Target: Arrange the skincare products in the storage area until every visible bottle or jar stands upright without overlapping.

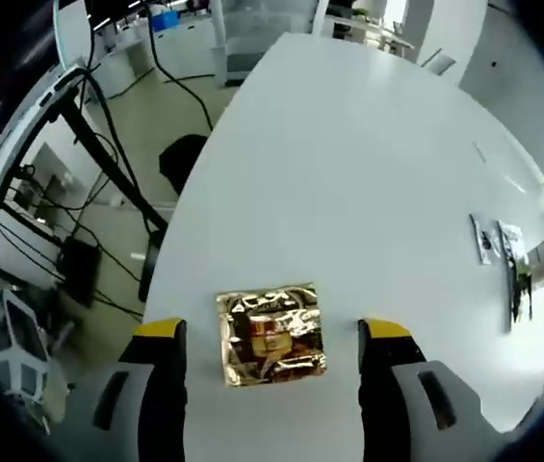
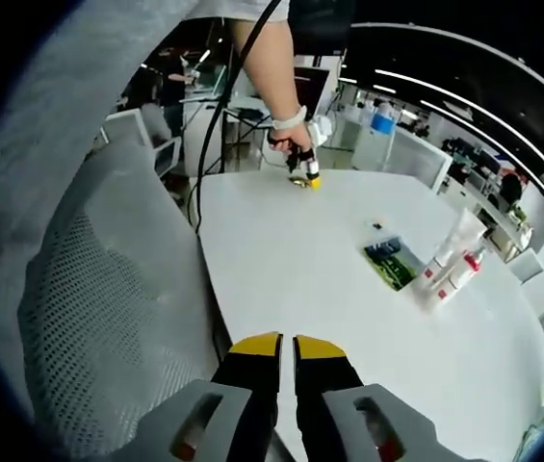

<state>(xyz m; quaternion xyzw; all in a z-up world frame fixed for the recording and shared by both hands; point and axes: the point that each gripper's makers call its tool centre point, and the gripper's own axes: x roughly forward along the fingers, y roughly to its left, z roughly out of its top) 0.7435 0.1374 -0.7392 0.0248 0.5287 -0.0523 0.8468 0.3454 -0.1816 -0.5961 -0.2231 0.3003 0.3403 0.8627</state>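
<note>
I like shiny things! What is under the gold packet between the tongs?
The gold packet lies flat on the white table, between the open left tongs. Whatever might be beneath the packet is covered.

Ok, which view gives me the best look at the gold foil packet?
The left gripper view: the gold foil packet lies flat on the white table between the open left gripper. In the right gripper view it's a tiny far-off glint at that gripper's tip.

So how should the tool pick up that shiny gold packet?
The gold packet lies flat on the white table, between the open jaws of the left tool. It is thin, so probably come straight down from above and pinch its two side edges, since no upright part offers a hold.
</note>
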